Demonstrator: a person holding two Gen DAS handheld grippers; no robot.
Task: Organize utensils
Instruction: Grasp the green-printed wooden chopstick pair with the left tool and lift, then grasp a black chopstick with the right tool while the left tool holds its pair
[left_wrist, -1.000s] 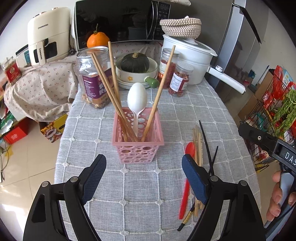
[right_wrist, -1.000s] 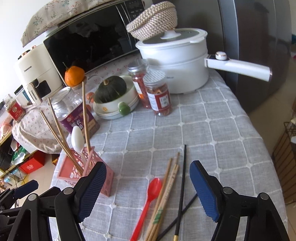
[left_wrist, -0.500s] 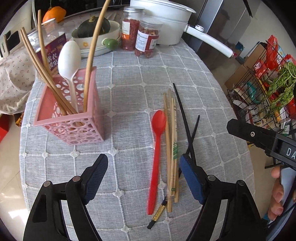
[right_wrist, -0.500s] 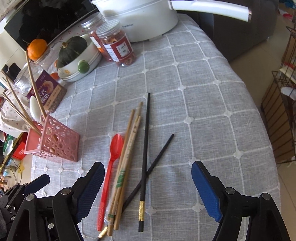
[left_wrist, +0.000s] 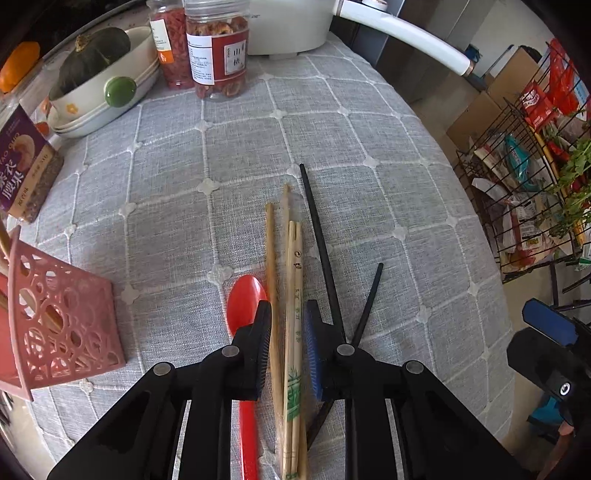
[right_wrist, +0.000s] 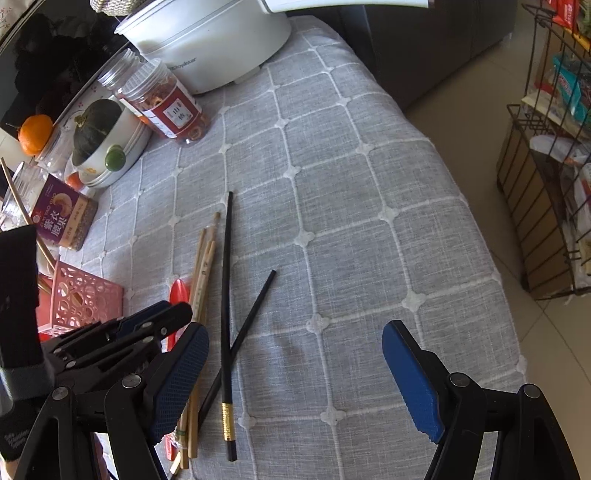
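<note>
Several wooden chopsticks (left_wrist: 293, 280) lie on the grey tablecloth with a red spoon (left_wrist: 245, 306) to their left and two black chopsticks (left_wrist: 321, 243) to their right. My left gripper (left_wrist: 287, 314) is low over them, its jaws nearly closed around the wooden chopsticks; it also shows in the right wrist view (right_wrist: 162, 317). A pink basket (left_wrist: 59, 325) with chopsticks in it stands at the left. My right gripper (right_wrist: 295, 347) is open and empty above the cloth, right of the black chopsticks (right_wrist: 226, 295).
Two jars (left_wrist: 216, 48), a bowl with a squash (left_wrist: 99, 74), a purple-label jar (left_wrist: 22, 166) and a white pot (right_wrist: 207, 40) stand at the back. A wire rack (left_wrist: 535, 177) stands right of the table.
My left gripper has dropped down onto the wooden chopsticks and its jaws have closed around them. The right gripper has moved closer to the table and stayed open.
</note>
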